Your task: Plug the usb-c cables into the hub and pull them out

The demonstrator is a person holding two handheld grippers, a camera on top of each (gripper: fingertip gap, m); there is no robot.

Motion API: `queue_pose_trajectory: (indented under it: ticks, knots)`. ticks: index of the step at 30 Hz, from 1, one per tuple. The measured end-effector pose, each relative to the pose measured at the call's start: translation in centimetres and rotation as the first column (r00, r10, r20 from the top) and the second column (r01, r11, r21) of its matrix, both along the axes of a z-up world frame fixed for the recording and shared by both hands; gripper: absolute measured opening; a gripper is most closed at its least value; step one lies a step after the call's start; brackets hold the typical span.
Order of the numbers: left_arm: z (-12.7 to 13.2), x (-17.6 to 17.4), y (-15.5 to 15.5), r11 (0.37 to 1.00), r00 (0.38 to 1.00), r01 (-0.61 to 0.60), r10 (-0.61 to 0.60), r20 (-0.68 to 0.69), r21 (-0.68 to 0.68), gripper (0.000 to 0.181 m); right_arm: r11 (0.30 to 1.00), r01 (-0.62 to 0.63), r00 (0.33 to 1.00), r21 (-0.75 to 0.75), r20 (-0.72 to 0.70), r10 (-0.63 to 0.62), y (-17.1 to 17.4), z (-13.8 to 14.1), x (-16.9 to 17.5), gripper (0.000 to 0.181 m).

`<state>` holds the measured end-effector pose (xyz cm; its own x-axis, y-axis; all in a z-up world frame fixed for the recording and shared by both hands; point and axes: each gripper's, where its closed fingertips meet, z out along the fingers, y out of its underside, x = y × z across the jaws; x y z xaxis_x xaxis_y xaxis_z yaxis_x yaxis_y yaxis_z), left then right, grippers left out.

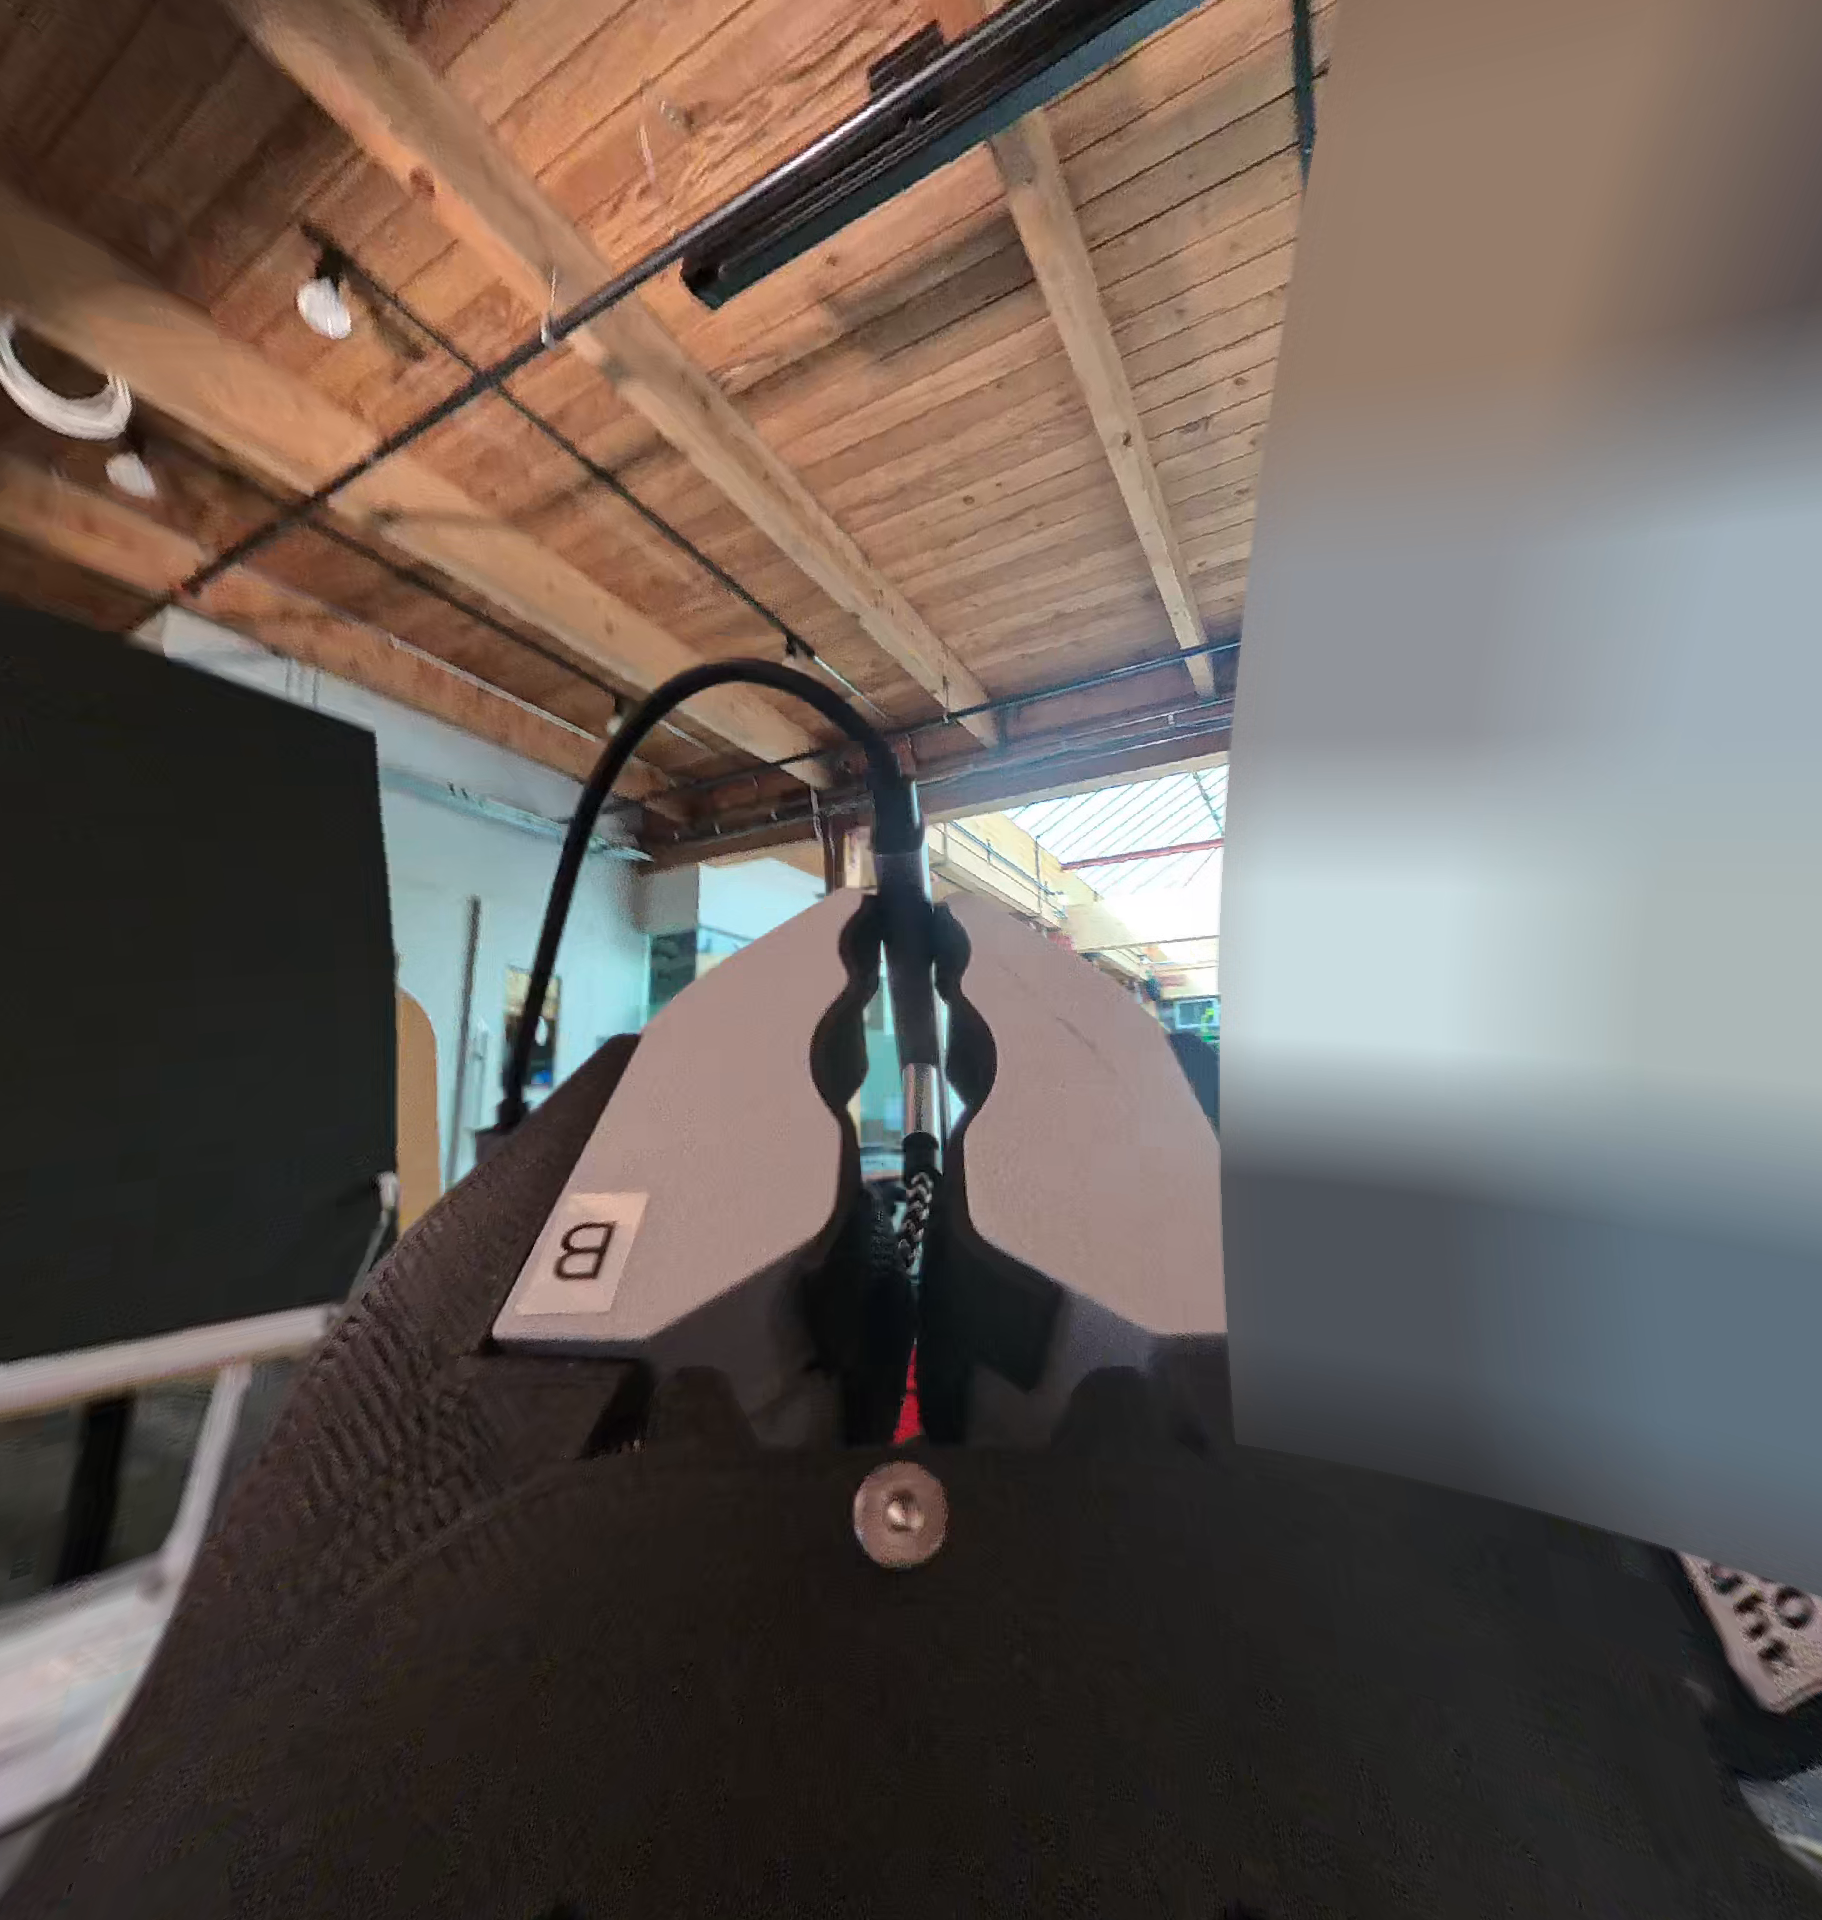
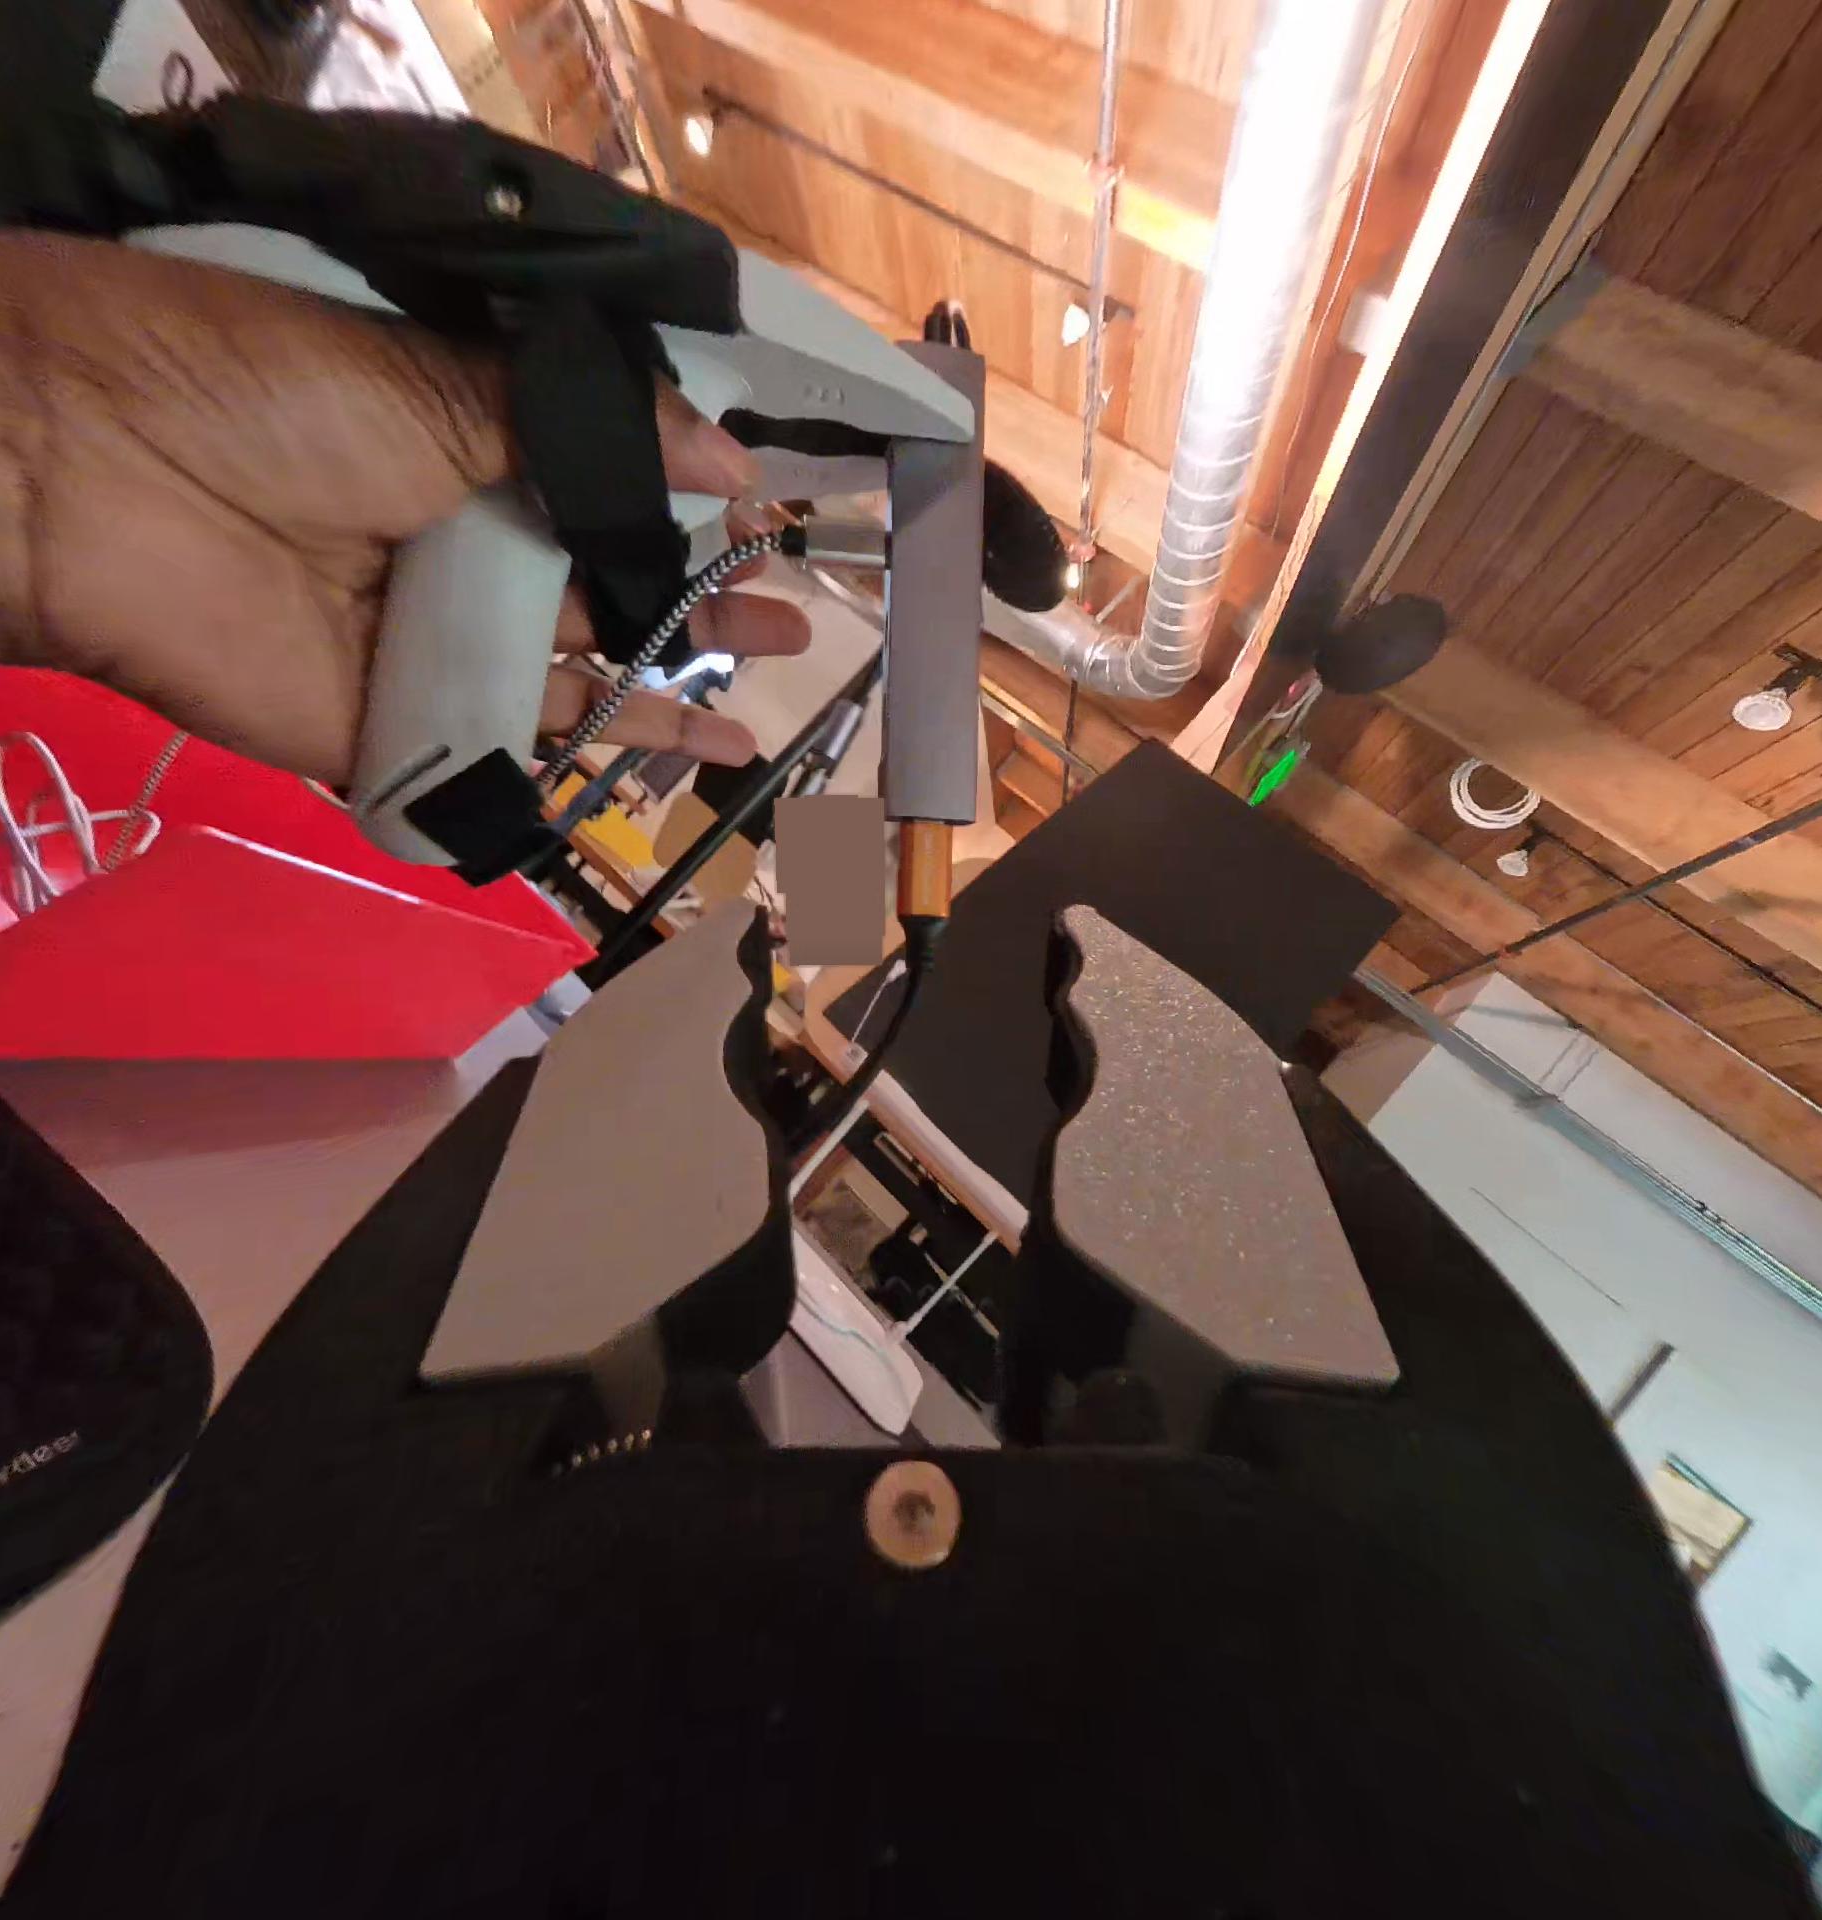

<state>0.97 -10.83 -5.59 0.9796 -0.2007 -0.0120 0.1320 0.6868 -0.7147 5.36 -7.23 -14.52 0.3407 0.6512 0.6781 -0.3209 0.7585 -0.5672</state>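
Right tool [image 2: 912,1039] gapes wide below the hub [image 2: 933,623] pinched by my left tool [image 2: 928,442]; a skewed tug on the orange plug [image 2: 926,868] could twist it loose.

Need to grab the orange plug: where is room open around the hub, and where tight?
Open: the hub's far side, only ceiling behind, and the gap between the right gripper's fingers under the orange plug, save its black cable. Tight: the hub's other side, with left gripper, hand and braided cable.
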Motion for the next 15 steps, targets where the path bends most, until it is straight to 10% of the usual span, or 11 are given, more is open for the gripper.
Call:
queue_pose_trajectory:
  ticks: [1, 11, 15]
  knots:
    - [-0.5, -0.2, 0.2, 1.0, 0.999, 0.025, -0.024, 0.038, -0.01, 0.008, 1.0, 0.025, 0.999, 0.003, 0.02, -0.025, 0.2, -0.1, -0.6, 0.049]
    - [-2.1, -0.3, 0.8, 0.987, 0.981, 0.149, -0.141, 0.132, -0.056, 0.007, 0.998, 0.047, 0.984, -0.042, 0.171, -0.039, 1.1, -0.5, -3.1, 0.011]
    - [-1.3, -1.0, -0.7, 0.989, 0.989, -0.144, 0.142, -0.036, -0.036, 0.031, 0.968, -0.047, 0.967, -0.245, 0.233, 0.106, 1.9, -1.3, -3.3, 0.011]
